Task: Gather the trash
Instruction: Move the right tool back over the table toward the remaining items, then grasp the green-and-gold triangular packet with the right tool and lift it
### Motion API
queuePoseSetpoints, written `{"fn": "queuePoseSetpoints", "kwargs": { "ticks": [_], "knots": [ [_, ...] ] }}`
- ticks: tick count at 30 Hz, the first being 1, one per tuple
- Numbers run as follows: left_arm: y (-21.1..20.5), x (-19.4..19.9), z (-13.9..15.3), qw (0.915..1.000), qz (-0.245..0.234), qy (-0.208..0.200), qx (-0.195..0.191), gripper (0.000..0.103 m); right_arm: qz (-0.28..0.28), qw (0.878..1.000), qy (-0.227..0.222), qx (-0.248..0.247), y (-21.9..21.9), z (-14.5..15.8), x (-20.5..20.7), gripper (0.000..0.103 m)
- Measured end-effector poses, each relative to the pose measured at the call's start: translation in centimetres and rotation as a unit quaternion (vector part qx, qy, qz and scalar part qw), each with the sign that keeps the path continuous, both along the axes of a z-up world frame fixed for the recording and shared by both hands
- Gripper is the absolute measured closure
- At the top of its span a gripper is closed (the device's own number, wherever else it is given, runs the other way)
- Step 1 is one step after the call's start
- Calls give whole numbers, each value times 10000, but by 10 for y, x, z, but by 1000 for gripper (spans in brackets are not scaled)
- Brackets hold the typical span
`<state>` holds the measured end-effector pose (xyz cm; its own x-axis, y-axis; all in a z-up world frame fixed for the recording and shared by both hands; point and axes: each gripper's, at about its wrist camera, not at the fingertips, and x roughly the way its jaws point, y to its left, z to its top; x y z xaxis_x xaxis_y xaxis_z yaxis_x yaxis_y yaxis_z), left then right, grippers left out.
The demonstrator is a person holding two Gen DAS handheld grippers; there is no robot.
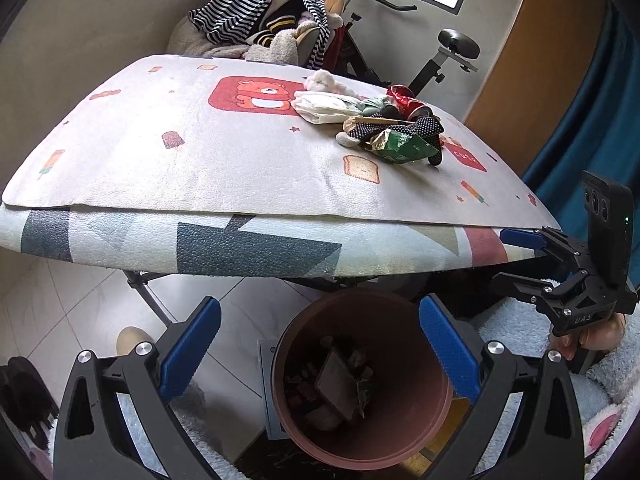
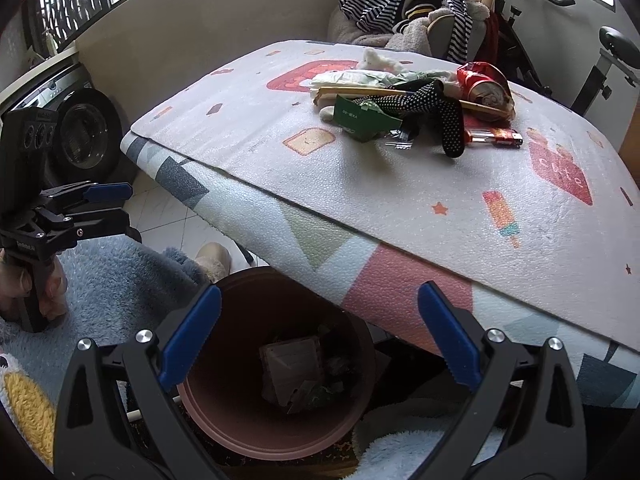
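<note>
Trash pile (image 2: 416, 100) on table; bin (image 2: 276, 360) below.

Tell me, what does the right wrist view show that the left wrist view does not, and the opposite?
Only the right wrist view shows the washing machine, the red lighter beside the trash pile, and the left gripper, open. Only the left wrist view shows the right gripper, open, and a dark item on the floor. Both show the brown bin with trash inside, the crushed red can, the green wrapper and the dotted sock on the table.
</note>
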<state>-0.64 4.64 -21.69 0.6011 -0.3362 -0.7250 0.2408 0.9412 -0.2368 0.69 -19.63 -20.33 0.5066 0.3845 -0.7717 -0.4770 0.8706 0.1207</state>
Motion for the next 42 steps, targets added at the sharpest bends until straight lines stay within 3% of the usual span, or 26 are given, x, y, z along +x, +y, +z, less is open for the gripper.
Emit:
{"fn": "queuePoseSetpoints", "kwargs": {
  "ticks": [9,13,20,24,29,34,36,38,42],
  "knots": [
    [-9,-4,18,9986,-54,-278,441,6,-431,9985,-122,-321,-3,9,5,6],
    [-5,3,28,9989,-82,-308,347,6,-620,9974,-13,-361,-5,13,19,6],
    [13,29,45,9990,152,-360,203,6,-463,9988,-112,108,-1,24,55,6],
    [26,42,51,9983,411,-392,120,6,-365,9989,-205,206,16,27,80,19],
    [44,52,47,9969,635,-241,-385,6,-519,9973,-173,496,32,32,114,29],
    [46,56,43,9974,621,-201,-290,10,-702,9953,108,656,43,26,144,38],
    [46,58,40,9976,621,-172,-273,11,-784,9949,290,558,46,19,153,47],
    [47,60,38,9975,618,-129,-304,14,-798,9947,350,543,47,17,157,56],
    [46,64,35,9973,570,-40,-455,22,-783,9938,427,670,44,16,150,63]
  ]
}}
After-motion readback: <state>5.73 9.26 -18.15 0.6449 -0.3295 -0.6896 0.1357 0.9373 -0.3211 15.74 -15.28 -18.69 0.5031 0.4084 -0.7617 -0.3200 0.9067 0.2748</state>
